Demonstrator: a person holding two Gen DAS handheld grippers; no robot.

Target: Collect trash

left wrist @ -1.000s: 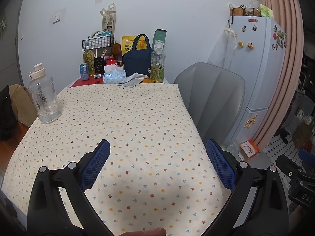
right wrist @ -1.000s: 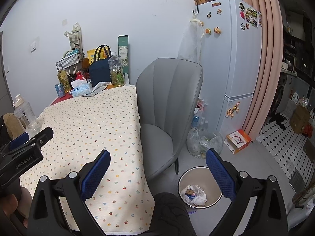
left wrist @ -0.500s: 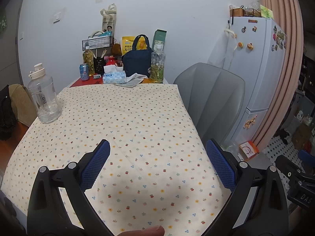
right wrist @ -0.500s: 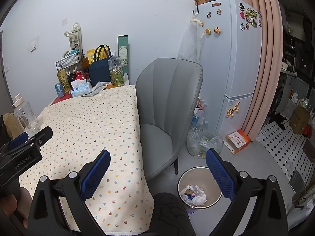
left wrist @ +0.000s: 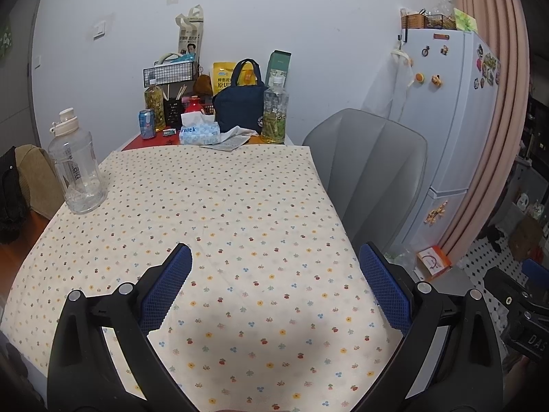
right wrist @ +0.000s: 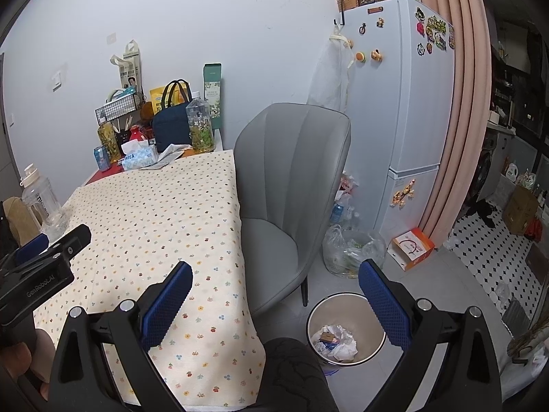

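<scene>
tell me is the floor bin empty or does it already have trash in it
Not empty. The right wrist view shows crumpled white paper and wrappers at the bottom of the round bin; most of it is unfilled.

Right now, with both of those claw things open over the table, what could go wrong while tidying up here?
Three things, I would guess. The big clear jug stands close to the tablecloth's left edge; a sweep of the open left gripper could tip it off. The far end is crowded: a reach for the cola can might topple the tea bottle. The bin sits low beside the grey chair, so a drop from the open right gripper could miss.
</scene>
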